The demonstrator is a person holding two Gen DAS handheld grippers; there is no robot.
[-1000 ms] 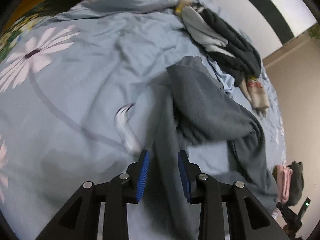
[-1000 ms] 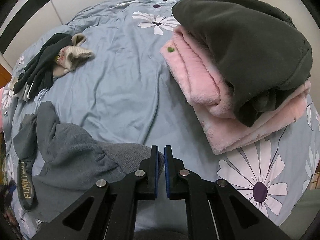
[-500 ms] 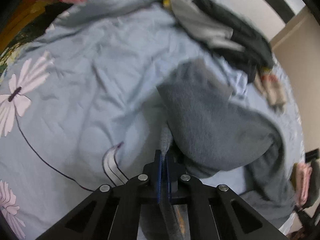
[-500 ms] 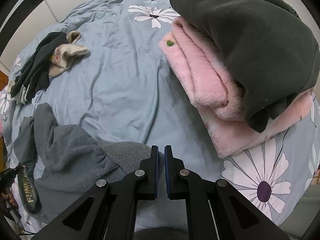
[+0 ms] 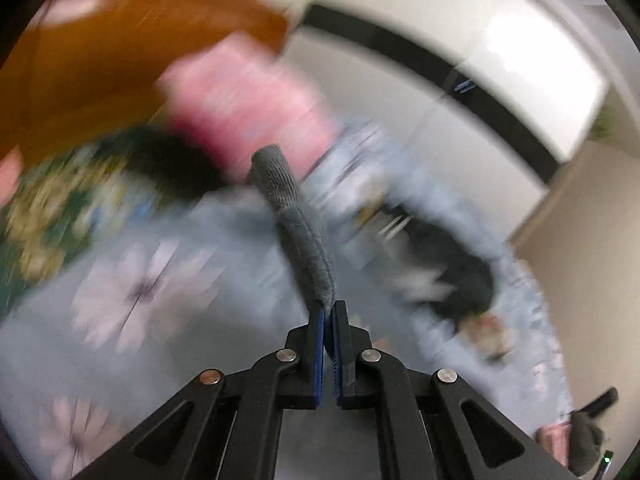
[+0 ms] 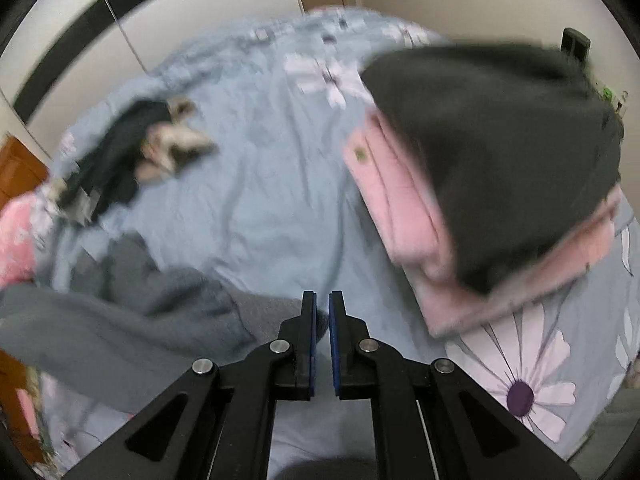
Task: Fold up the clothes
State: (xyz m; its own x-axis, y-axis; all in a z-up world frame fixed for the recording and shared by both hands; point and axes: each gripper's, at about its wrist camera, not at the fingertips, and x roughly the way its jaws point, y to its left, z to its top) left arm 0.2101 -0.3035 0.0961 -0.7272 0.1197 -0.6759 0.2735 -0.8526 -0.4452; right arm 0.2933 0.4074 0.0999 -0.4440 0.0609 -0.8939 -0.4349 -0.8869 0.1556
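Grey garment (image 6: pixel 120 320) now lifted off the bed (image 6: pixel 256 208), left tool (image 5: pixel 329 320) newly clenched on one cuff, right tool (image 6: pixel 320 320) clenched on another, ready for spreading.

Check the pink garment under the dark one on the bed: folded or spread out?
Folded. The pink garment shows stacked layered edges in a compact block on the bedspread, with the dark garment lying on top.

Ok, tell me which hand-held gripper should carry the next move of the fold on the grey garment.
Left, probably. The left hand-held gripper is shut on a cuff of the grey garment that stands free above the bed. The right hand-held gripper pins another cuff low beside the folded pile, a likely anchor.
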